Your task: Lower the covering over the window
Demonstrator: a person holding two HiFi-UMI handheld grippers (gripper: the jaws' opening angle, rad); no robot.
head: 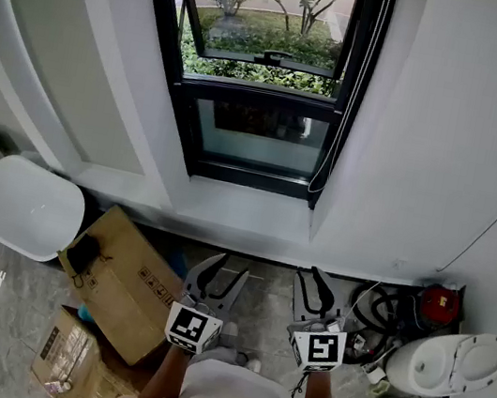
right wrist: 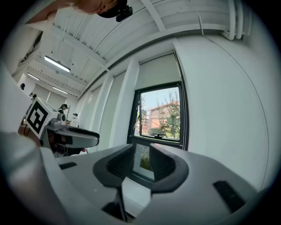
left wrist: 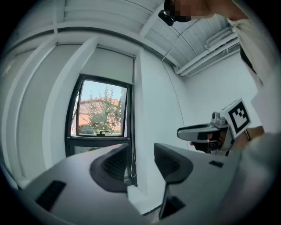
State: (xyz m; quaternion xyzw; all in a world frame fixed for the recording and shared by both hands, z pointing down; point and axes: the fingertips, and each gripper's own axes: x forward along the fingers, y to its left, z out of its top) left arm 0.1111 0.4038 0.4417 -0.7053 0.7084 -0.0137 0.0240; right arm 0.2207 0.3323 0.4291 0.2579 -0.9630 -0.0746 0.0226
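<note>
Left hand-held gripper [head: 230,270] and right hand-held gripper [head: 312,281]: released, empty. The pale fabric roller blind [left wrist: 109,66] sits raised; we would pinch its thin, slippery white cord [left wrist: 131,147] at 3 o'clock.

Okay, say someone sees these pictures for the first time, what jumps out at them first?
The black-framed window straight ahead, bright with green trees outside, its roller blind raised at the top and a cord hanging down its right side. Next, the left tongs and right tongs, both open and empty, held low side by side before it, with a cardboard box on the floor to their left.
</note>
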